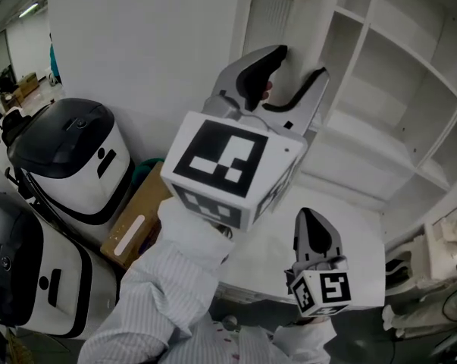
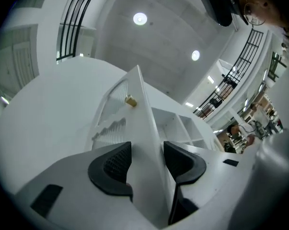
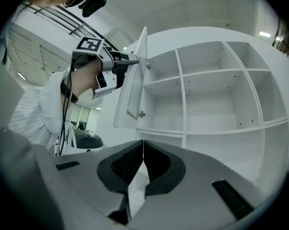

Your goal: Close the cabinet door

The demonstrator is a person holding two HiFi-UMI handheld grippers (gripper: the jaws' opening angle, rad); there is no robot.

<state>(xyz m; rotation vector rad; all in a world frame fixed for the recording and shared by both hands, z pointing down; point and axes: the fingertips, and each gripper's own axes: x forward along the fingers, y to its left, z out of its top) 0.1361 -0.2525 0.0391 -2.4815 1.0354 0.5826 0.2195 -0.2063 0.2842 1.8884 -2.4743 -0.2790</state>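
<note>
While the left gripper [image 1: 287, 74] has its 2 jaws spread either side of the edge of the white flat-panel cabinet door [image 3: 132, 75], that door's swung out from the white open-shelf cabinet [image 3: 216, 90]. The right gripper [image 3: 143, 159] is pinched closed, empty.

Your left tongs [image 1: 290, 73] are straddling the edge of the open door [image 3: 133, 75]. The shelves [image 3: 209, 107] behind it are offering free passage, while two machines [image 1: 73, 158] and a box [image 1: 141, 218] are crowding the left.
</note>
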